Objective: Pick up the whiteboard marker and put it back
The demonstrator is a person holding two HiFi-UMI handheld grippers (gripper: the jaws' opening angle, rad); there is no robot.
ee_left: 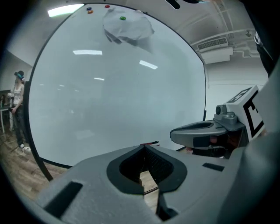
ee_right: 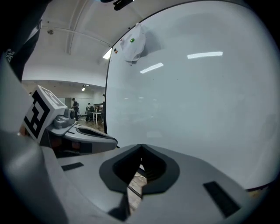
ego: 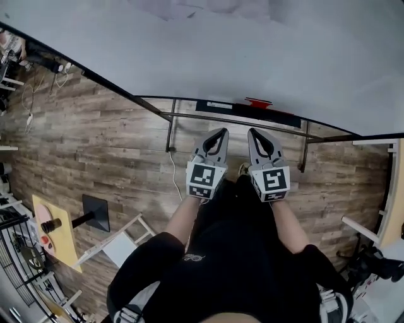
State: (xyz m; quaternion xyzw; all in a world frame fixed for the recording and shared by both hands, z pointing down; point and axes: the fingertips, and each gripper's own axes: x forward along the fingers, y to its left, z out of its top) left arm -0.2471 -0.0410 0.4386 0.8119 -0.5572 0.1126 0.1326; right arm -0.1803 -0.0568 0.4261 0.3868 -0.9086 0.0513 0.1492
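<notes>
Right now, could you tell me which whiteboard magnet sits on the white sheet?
The green magnet, on the white sheet; the blue magnet and red magnet sit left of it, off the sheet.

You hold two grippers, left gripper (ego: 220,132) and right gripper (ego: 254,132), before one whiteboard (ee_left: 118,100) bearing one sheet of paper (ee_left: 129,28) and at least three magnets (ee_left: 122,18); one red object (ego: 257,102) sits on its ledge.

You are in an open office or lab workspace. A large whiteboard (ego: 265,57) on a metal stand fills the space ahead of you, with wood-plank flooring (ego: 95,151) beneath it. An air vent (ee_left: 213,43) sits in the bare white ceiling, and people (ee_right: 75,105) gather by desks (ee_right: 95,114) far behind.
</notes>
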